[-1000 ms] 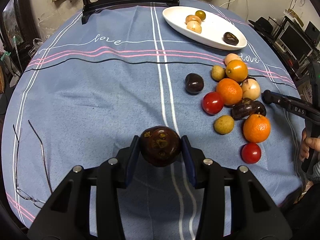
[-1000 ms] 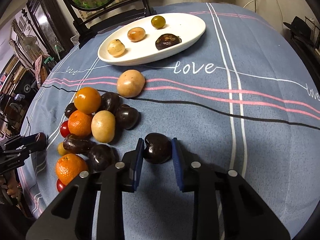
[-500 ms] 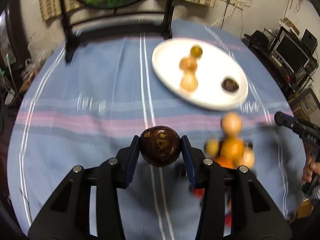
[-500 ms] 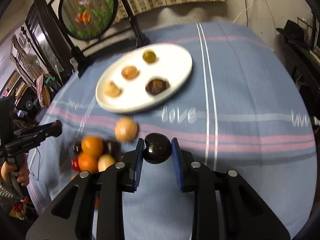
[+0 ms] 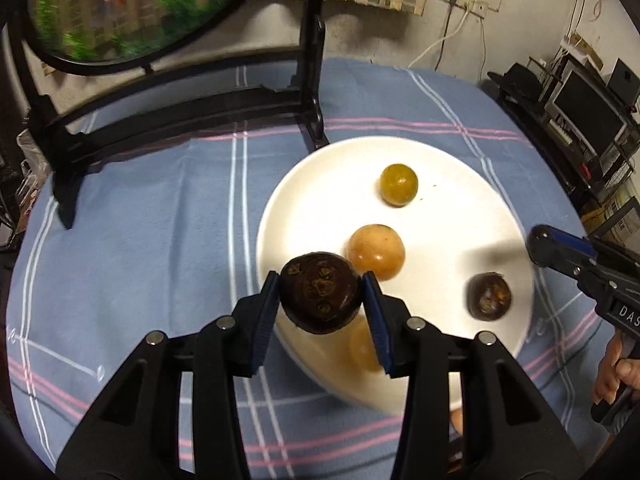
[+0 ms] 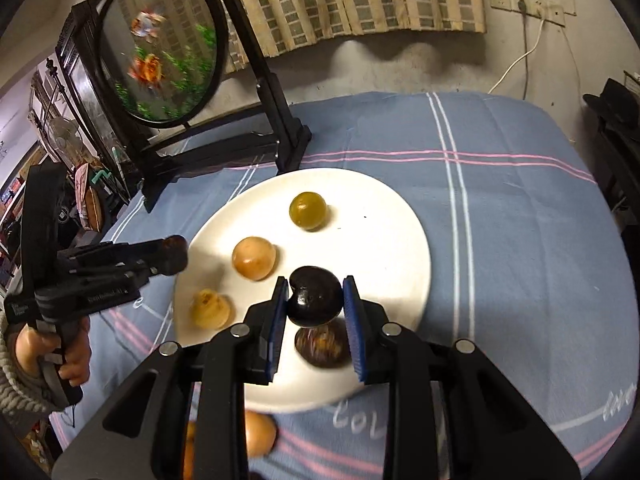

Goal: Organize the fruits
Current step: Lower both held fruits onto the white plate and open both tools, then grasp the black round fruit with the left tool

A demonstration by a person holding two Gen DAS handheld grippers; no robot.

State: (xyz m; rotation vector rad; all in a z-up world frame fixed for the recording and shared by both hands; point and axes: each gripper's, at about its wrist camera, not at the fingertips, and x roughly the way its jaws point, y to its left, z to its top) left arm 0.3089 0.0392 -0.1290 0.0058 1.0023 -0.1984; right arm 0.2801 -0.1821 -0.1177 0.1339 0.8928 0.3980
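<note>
Left tongs (image 5: 322, 298): closed on a dark brown mottled fruit (image 5: 319, 293), held above the near-left rim of the white oval plate (image 5: 304, 176). Right tongs (image 6: 315, 303): closed on a glossy dark fruit (image 6: 315, 297), held over the plate's near-right part, directly above a dark mottled fruit (image 6: 322, 345) lying on the plate.

On the plate: a greenish-yellow round fruit (image 6: 307, 210) at the far side, a pale orange fruit (image 6: 254, 258) mid-left, a tan rough-skinned fruit (image 6: 210, 309) near-left. None of these touch each other.

Off the plate, on the blue striped cloth of the worktop (image 6: 500, 208): a pale fruit (image 6: 259, 433) just beside the plate's near rim. A round framed picture on a black stand (image 6: 168, 48) sits at the far left.
</note>
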